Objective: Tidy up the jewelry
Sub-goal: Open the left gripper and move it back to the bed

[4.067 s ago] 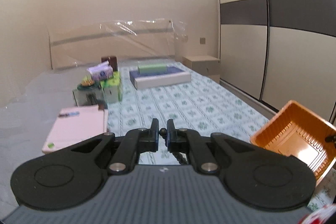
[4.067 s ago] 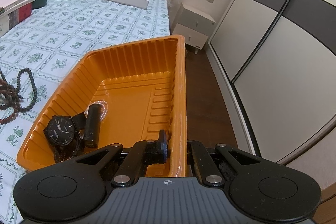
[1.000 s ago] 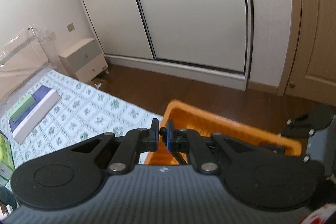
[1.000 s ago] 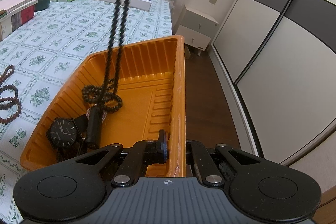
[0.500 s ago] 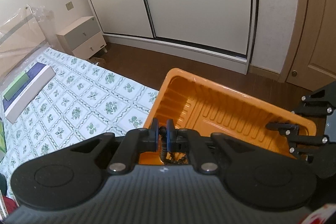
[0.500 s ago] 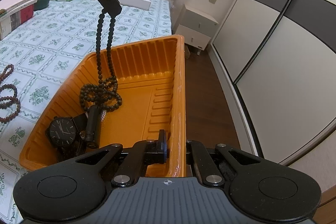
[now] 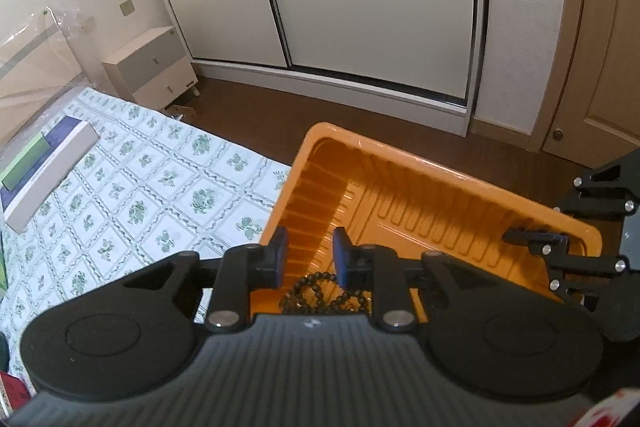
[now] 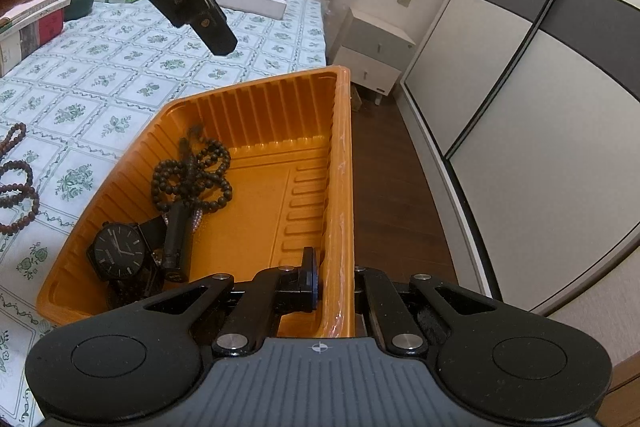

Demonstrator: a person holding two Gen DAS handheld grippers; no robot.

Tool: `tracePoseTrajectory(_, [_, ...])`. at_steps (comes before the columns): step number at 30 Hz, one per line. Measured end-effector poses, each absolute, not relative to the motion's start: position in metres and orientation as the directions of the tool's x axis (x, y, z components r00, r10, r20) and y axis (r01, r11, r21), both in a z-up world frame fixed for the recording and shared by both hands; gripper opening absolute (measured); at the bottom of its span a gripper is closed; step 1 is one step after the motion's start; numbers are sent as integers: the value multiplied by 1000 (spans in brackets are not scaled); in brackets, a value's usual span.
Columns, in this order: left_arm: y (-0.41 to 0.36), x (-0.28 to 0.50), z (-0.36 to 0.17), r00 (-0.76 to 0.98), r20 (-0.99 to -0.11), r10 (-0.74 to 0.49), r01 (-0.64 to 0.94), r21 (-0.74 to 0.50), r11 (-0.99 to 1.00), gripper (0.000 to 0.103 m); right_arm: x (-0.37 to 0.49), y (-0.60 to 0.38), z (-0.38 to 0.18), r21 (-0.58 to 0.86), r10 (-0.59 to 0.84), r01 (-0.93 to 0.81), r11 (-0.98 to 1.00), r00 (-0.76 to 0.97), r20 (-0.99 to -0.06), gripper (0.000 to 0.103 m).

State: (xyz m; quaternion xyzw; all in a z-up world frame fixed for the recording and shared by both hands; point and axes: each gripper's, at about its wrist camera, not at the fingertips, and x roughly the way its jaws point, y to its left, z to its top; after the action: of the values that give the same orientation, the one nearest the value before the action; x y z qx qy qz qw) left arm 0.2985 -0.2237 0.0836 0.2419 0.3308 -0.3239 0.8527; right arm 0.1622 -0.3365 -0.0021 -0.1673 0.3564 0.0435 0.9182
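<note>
Ribbed orange plastic tray [image 8: 340,163], dark round-bead strand [image 8: 192,179] coiled inside

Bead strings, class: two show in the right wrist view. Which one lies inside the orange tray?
The black bead string, piled in the orange tray beside the watch. The brown bead string lies outside, on the patterned cloth.

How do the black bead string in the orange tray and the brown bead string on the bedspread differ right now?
The black bead string lies bunched inside the orange tray, partly over the black watch's strap; the brown bead string lies outside the tray on the patterned bedspread.
The black string is darker; the brown one is reddish-brown.
The black string shows whole; the brown one is cut off at the picture's edge.
Both are loops of small round beads, and no claw touches either.
</note>
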Motion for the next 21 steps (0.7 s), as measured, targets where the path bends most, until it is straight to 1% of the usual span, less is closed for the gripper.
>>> tracePoseTrajectory(6, [-197, 296, 95, 601, -701, -384, 683, 201, 702, 23, 162, -337, -2, -277, -42, -195, 941, 743, -668, 4])
tracePoseTrajectory(8, [-180, 293, 98, 619, -690, -374, 663, 205, 720, 26, 161, -337, -2, -276, -41, -196, 941, 743, -668, 4])
tracePoseTrajectory(12, [-140, 282, 96, 645, -681, -347, 614, 190, 766, 30, 161, -337, -2, -279, -44, -195, 940, 744, -667, 4])
tracePoseTrajectory(16, [-92, 263, 87, 665, -673, -322, 559, 164, 812, 33, 159, -336, -1, -280, -45, -194, 940, 745, -666, 4])
tracePoseTrajectory(21, [-31, 232, 63, 683, -682, -262, 464, 128, 877, 33, 159, -336, -2, -283, -48, -193, 939, 743, -667, 4])
